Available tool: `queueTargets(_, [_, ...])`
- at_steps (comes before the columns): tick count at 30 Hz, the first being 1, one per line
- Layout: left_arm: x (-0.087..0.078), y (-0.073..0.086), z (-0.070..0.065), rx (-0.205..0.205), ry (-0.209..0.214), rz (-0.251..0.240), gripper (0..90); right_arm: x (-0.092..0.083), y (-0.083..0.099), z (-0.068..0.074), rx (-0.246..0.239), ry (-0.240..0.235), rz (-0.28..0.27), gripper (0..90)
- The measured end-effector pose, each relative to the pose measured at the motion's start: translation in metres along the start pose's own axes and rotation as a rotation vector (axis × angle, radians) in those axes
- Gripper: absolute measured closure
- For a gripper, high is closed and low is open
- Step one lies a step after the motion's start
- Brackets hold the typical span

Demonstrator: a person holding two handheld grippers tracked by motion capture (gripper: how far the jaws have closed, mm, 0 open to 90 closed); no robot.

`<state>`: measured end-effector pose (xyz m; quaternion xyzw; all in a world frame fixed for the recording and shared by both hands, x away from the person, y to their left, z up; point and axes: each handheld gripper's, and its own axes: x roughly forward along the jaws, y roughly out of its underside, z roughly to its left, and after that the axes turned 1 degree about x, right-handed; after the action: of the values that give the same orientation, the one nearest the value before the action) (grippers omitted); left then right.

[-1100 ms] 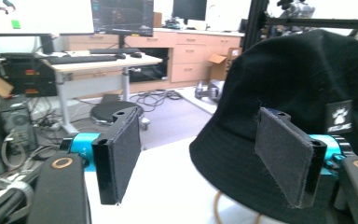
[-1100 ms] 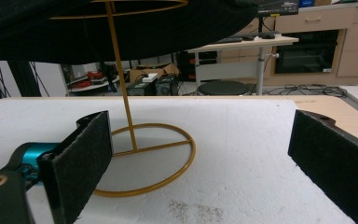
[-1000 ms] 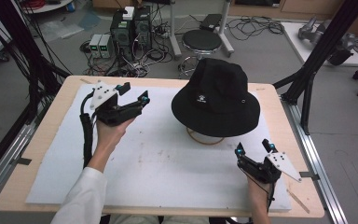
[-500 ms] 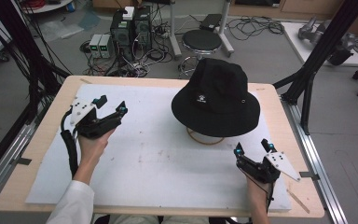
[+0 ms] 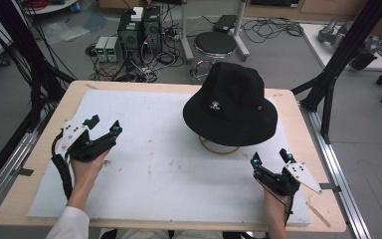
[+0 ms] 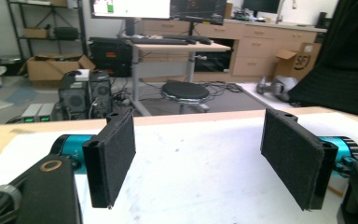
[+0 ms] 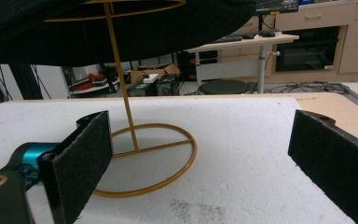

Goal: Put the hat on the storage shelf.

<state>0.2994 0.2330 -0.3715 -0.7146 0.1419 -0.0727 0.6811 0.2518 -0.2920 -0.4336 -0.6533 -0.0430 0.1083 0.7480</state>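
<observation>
Black hat point(image 5: 230, 102): on gold wire stand point(image 7: 142, 154), counter point(image 5: 45, 184) far-right centre. Your left gripper point(image 5: 103, 128) & right gripper point(image 5: 270, 157): jaws released, nothing held. Step, prob.: pre-approach. Next: right closes on brim.

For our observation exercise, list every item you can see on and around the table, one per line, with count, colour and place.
Hat: one, black, right of centre, on the stand.
Hat stand: one, gold wire, ring base on the mat under the hat.
Mat: one, white, covering most of the table.
Table: one, light wood.
Stool: one, black seat, on the floor beyond the table.
Left claw: one, black with teal, left side, open.
Right claw: one, black with teal, near right, open.
</observation>
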Motion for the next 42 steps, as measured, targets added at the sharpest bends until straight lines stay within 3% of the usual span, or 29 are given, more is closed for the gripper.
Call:
queueTargets(5, [-0.012, 0.010, 0.012, -0.013, -0.037, 0.000, 26.0, 0.000, 0.000, 0.001, -0.002, -0.002, 0.001, 5.8])
queueTargets(12, [-0.029, 0.026, 0.032, -0.001, -0.112, -0.016, 24.6, 0.000, 0.000, 0.001, -0.010, -0.001, 0.002, 5.7])
queueTargets(17, [-0.041, 0.040, 0.049, -0.032, -0.182, -0.007, 23.8, 0.001, 0.001, 0.002, -0.012, -0.003, 0.006, 5.8])
queueTargets(23, [-0.050, 0.053, 0.059, -0.037, -0.227, -0.022, 25.5, 0.001, 0.001, 0.002, -0.017, -0.003, 0.006, 5.7])
queueTargets(31, [-0.057, 0.060, 0.068, -0.056, -0.258, -0.016, 25.2, 0.002, 0.001, 0.002, -0.015, -0.011, 0.015, 5.7])
queueTargets(42, [-0.057, 0.068, 0.071, -0.069, -0.238, 0.008, 25.2, 0.002, 0.001, 0.002, 0.002, -0.016, 0.018, 5.7])
